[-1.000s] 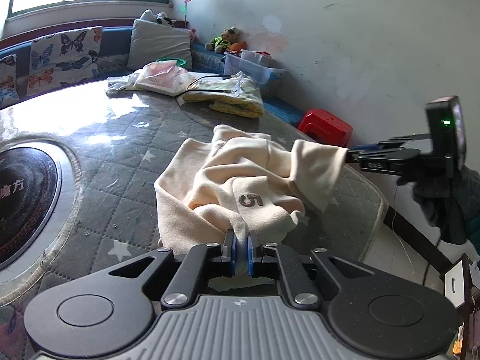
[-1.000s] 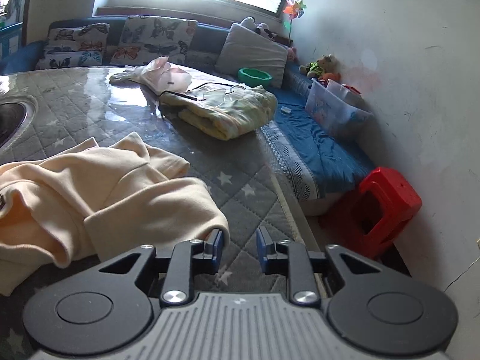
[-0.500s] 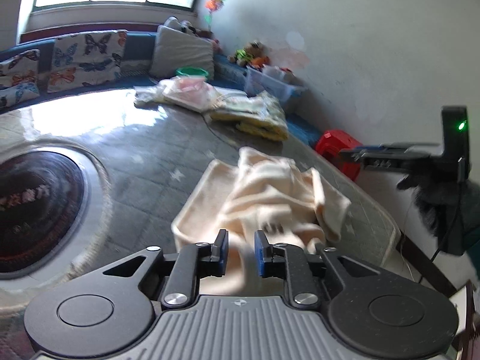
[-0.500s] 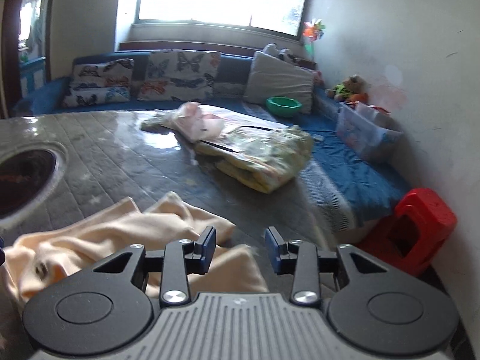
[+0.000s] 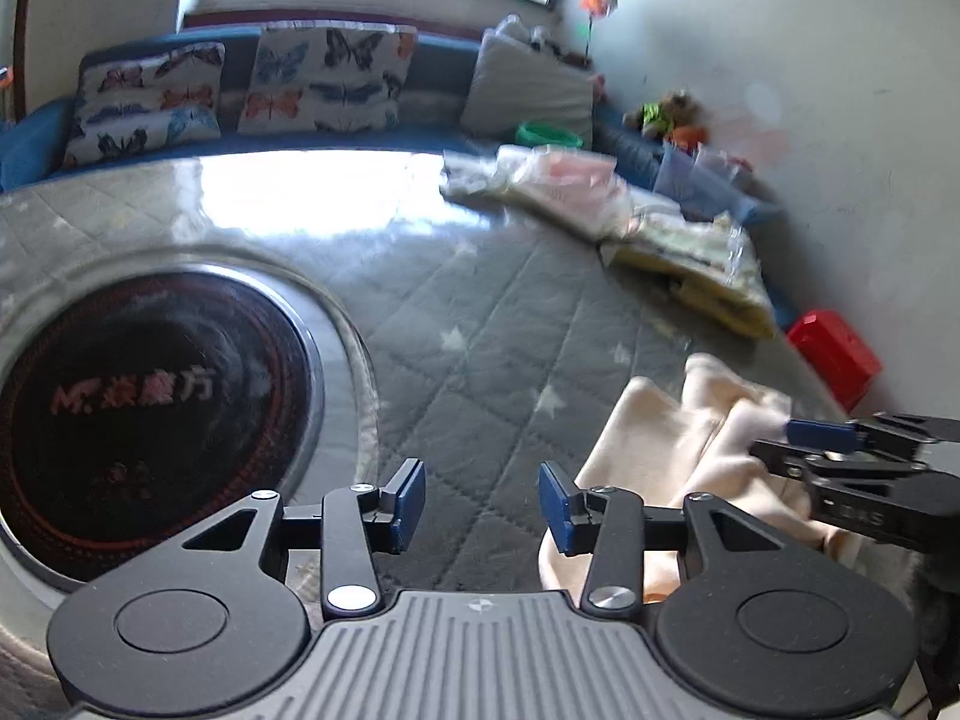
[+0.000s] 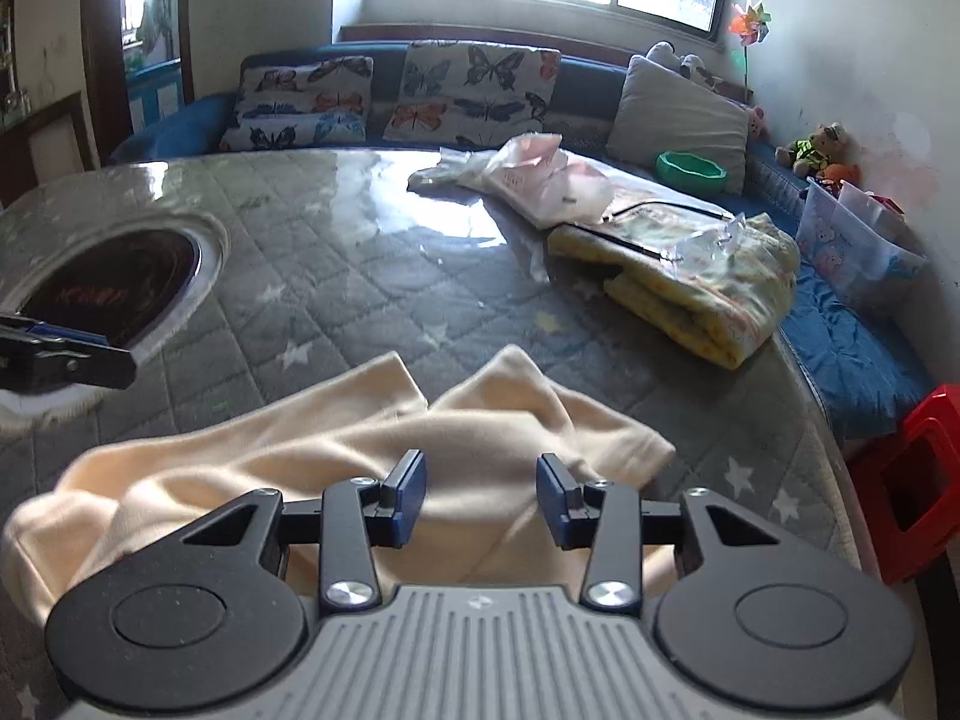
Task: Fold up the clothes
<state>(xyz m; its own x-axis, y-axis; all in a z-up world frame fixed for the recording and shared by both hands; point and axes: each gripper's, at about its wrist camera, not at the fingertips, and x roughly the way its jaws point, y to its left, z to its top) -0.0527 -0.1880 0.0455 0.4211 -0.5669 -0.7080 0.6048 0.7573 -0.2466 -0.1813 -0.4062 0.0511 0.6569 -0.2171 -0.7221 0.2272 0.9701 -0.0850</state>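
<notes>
A cream garment (image 6: 336,456) lies crumpled on the grey quilted table cover (image 6: 372,276). It also shows at the lower right of the left wrist view (image 5: 672,450). My right gripper (image 6: 480,498) is open and empty, hovering over the garment's near part. Its fingers (image 5: 822,435) show from the side above the cloth in the left wrist view. My left gripper (image 5: 480,507) is open and empty, over bare table cover just left of the garment. Its tip (image 6: 66,354) shows at the left edge of the right wrist view.
A dark round inset (image 5: 138,420) sits in the table at the left. A yellow folded bundle (image 6: 702,282) and a pink bagged one (image 6: 540,180) lie at the far right. A red stool (image 6: 912,480) stands off the table's right edge. A cushioned bench (image 6: 468,90) lines the back.
My left gripper has let go of the cream garment, opened wide and swung left off it. My right gripper opened wider and moved over the garment, which has dropped flatter.
</notes>
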